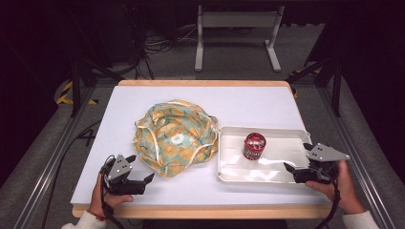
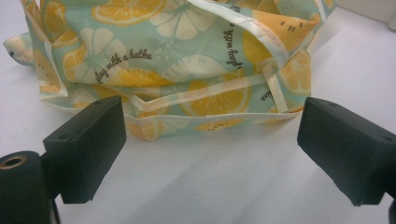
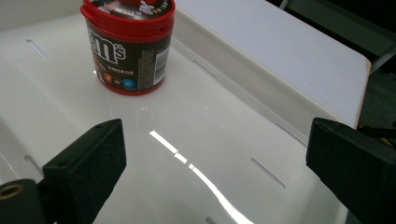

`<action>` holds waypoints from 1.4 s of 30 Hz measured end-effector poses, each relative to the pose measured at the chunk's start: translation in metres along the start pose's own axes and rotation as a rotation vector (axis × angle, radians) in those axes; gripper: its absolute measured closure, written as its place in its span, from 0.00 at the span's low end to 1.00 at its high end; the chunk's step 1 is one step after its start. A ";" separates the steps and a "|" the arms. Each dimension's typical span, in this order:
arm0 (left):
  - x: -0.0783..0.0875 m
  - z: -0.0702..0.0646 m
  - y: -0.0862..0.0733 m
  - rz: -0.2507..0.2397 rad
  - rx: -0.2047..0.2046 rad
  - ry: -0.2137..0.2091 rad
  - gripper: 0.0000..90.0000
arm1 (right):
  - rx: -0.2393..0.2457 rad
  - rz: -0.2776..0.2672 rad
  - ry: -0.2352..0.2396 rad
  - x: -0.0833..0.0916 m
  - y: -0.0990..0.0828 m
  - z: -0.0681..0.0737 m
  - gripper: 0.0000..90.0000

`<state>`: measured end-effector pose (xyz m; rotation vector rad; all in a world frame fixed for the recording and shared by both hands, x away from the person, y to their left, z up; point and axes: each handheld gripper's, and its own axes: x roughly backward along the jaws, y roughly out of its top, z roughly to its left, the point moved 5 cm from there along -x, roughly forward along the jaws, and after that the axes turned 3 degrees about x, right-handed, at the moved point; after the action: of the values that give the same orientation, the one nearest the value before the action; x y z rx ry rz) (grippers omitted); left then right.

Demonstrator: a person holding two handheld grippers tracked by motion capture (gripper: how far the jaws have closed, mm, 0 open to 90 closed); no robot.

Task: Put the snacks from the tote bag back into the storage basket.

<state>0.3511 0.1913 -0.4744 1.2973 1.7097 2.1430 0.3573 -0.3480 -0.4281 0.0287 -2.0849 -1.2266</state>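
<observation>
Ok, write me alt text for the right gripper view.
A small red-lidded candy jar stands upright in a glossy white tray, ahead of the right gripper, whose two black jaws stand wide apart with nothing between them. Beyond the tray's far wall lies the white table with its wooden edge.

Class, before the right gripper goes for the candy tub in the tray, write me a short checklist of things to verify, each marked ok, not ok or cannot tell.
1. Right gripper jaws open, nothing between them: ok.
2. Candy tub upright in the white tray, lid on: ok.
3. Tray floor between the jaws and the tub free: ok.
4. Fabric bag clear of the tray: cannot tell; its edge lies right at the rim.
5. Left gripper open, apart from the bag: ok.
</observation>
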 end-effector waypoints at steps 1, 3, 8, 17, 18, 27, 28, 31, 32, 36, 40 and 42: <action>0.000 0.000 0.000 0.001 -0.001 0.001 0.10 | -0.003 -0.008 -0.006 0.001 -0.001 0.000 0.08; 0.000 0.000 0.001 -0.002 -0.001 0.004 0.10 | -0.025 -0.040 -0.003 0.005 -0.005 0.002 0.08; 0.000 0.000 0.000 0.003 0.000 0.005 0.10 | -0.042 -0.061 -0.052 0.014 -0.017 0.002 0.08; -0.001 -0.001 0.003 -0.002 0.001 0.010 0.10 | -0.070 -0.085 -0.094 0.025 -0.037 0.005 0.08; -0.002 -0.001 0.003 -0.002 0.002 0.006 0.10 | -0.054 -0.085 -0.109 0.027 -0.039 0.006 0.08; -0.004 -0.001 0.005 -0.003 -0.008 0.003 0.10 | -0.095 -0.104 -0.099 0.029 -0.044 0.005 0.08; -0.004 -0.001 0.005 -0.004 -0.009 0.001 0.10 | -0.102 -0.105 -0.098 0.029 -0.044 0.005 0.08; -0.003 -0.001 0.005 -0.001 -0.006 0.000 0.10 | -0.099 -0.099 -0.102 0.029 -0.044 0.005 0.08; -0.003 -0.001 0.005 -0.005 -0.002 0.000 0.10 | -0.096 -0.101 -0.102 0.029 -0.044 0.005 0.08; -0.002 -0.001 0.004 -0.008 -0.005 -0.001 0.10 | -0.105 -0.107 -0.097 0.030 -0.043 0.005 0.08; -0.002 -0.001 0.005 -0.006 -0.004 -0.003 0.10 | -0.103 -0.104 -0.093 0.028 -0.043 0.005 0.08; -0.002 -0.001 0.005 -0.006 -0.006 0.000 0.10 | -0.100 -0.108 -0.097 0.028 -0.043 0.005 0.08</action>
<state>0.3538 0.1876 -0.4717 1.2895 1.7030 2.1435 0.3196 -0.3775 -0.4466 0.0377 -2.1257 -1.4214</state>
